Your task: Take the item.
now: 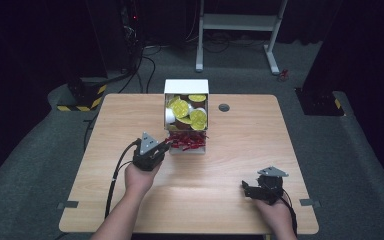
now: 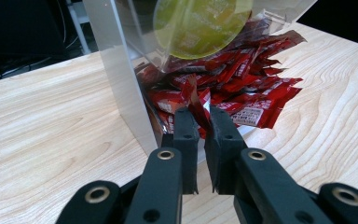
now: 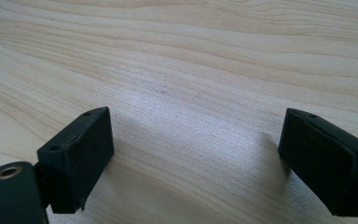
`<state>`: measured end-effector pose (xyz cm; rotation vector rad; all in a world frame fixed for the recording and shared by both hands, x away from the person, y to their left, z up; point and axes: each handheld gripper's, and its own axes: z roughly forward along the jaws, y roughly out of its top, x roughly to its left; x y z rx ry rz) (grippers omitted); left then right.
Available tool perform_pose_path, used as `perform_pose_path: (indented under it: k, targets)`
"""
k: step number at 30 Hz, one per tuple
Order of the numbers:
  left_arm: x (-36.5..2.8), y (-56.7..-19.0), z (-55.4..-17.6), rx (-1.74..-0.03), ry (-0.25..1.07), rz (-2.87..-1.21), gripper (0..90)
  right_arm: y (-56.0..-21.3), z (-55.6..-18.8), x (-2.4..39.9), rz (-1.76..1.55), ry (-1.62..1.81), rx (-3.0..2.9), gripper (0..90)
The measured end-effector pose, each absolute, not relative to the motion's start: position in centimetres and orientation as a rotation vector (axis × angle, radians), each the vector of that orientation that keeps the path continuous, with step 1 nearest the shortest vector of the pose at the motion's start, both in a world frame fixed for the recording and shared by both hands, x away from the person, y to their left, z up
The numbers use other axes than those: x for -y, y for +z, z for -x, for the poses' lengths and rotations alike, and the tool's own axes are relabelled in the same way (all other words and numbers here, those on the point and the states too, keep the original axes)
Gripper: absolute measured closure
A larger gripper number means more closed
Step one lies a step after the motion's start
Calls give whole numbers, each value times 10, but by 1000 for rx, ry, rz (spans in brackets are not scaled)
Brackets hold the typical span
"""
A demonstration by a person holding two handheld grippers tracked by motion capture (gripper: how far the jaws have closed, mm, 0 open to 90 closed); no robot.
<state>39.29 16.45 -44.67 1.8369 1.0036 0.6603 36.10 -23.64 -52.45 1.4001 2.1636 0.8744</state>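
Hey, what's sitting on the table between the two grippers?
Nothing: in the high view, bare wood table runs from the left gripper to the right gripper.

Light wood-grain table point(image 1: 230, 175), rounded corners, on grey carpet. Clear-walled box point(image 1: 186, 90) with a white back stands on the table at the far edge, near the middle. Red sachets point(image 1: 187, 141) spill from the box's near open side onto the wood, touching the box. Small dark round grommet point(image 1: 224, 107) set in the tabletop just right of the box. Near side of the table, well away from the box, is bare wood.
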Motion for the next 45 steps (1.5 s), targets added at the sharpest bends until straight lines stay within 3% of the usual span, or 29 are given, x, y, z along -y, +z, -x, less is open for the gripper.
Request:
perform_pose_path:
  k: [21,24,27,32,36,39,45]
  targets:
    - [-173,-448,-380,-1015,662,-1788,844,-524,-361,236,-1400,874,-2163,102]
    - [-172,-446,-380,-1025,653,-1778,786,-524,-361,236,-1401,874,-2163,102]
    - [-170,-444,-379,-1053,664,-1770,618,-524,-361,236,-1401,874,-2162,103]
    - [-168,-443,-377,-1057,709,-1738,434,-524,-361,236,-1401,874,-2163,102]
    - [-163,-441,-380,-1052,722,-1730,374,-524,-361,236,-1401,874,-2163,102]
    - [-161,-440,-384,-1059,710,-1728,392,-524,-361,236,-1400,874,-2163,102]
    - [-159,-438,-391,-1060,675,-1750,623,-524,-361,236,-1401,874,-2163,103]
